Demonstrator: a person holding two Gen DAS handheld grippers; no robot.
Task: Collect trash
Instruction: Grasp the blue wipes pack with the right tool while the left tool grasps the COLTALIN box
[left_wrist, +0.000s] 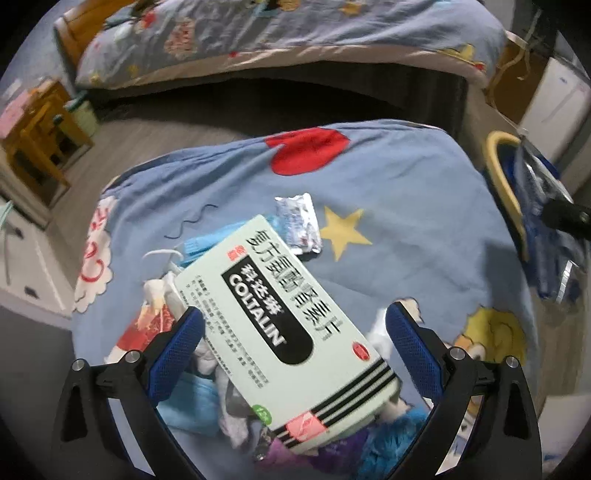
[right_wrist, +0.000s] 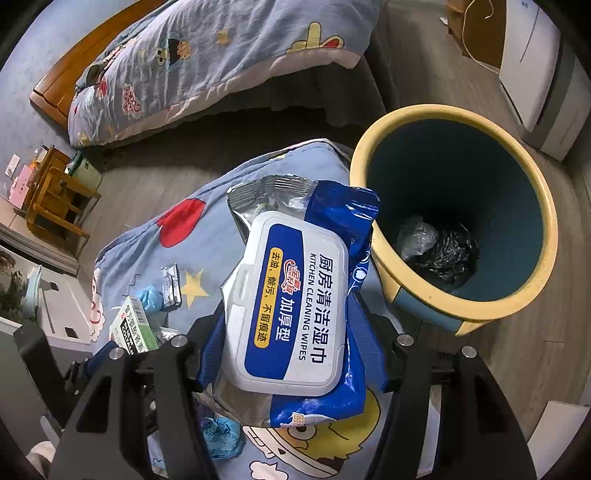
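Between the right tool's (right_wrist: 291, 328) blue pads a pack of kitchen wipes (right_wrist: 295, 306) is sitting, gripped across its width, with the white flip lid facing the camera and the foil end sticking out ahead. That crosswise hold is keeping the floppy pack from folding, and the pack is hanging just beside the rim of the yellow-and-blue bin (right_wrist: 373, 162), so I judge the drop into it is the step in hand (the bin is already holding a crumpled black bag and some clear film at the bottom).

Over on the left side, the left tool (left_wrist: 295, 328) is standing wide, its 2 pads straddling a pale green medicine box (left_wrist: 280, 325) without pressing on it; the box is lying tilted on top of a heap of tissues, a blue face mask (left_wrist: 207, 245) and wrappers, which is why it is riding higher than the cloth. Closing on its long sides looks like the next grip.

Further out, a silver blister pack (left_wrist: 299, 221) is lying flat on the patterned blue cover (left_wrist: 406, 206), just beyond the box and beside a yellow star. Beyond that, the floor and a bed with matching bedding (right_wrist: 221, 59) are showing.
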